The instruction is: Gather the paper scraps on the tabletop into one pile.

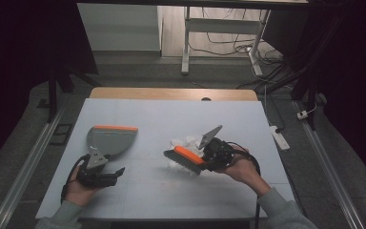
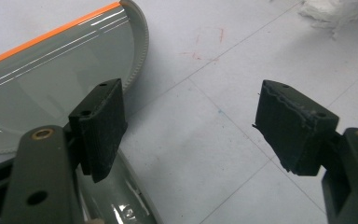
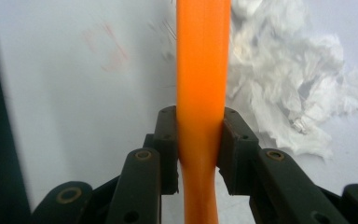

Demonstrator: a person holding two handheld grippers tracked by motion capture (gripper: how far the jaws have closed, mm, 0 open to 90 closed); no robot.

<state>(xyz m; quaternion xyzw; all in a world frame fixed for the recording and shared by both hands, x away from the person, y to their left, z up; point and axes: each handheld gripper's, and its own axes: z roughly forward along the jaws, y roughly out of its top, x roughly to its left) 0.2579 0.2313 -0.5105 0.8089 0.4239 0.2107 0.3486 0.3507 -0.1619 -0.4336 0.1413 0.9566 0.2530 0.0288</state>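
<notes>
A grey dustpan (image 1: 110, 139) with an orange lip lies on the left of the pale table (image 1: 171, 114). My left gripper (image 1: 110, 167) sits just in front of it, open. In the left gripper view the dustpan (image 2: 51, 79) and its handle lie under the left jaw, and bare table shows in the gap of the gripper (image 2: 193, 123). My right gripper (image 1: 204, 161) is shut on the orange handle of a brush (image 1: 183, 157), whose grey bristles rest against crumpled white paper (image 1: 183, 143). In the right gripper view the pads of the gripper (image 3: 200, 140) clamp the brush handle (image 3: 203, 70), with the paper (image 3: 289, 93) to its right.
The paper wad (image 2: 331, 11) lies at the table's middle. The table's wooden far edge (image 1: 171, 93) shows beyond the mat. A white power strip (image 1: 279, 136) lies on the floor to the right, and a desk frame (image 1: 186, 43) with cables stands behind.
</notes>
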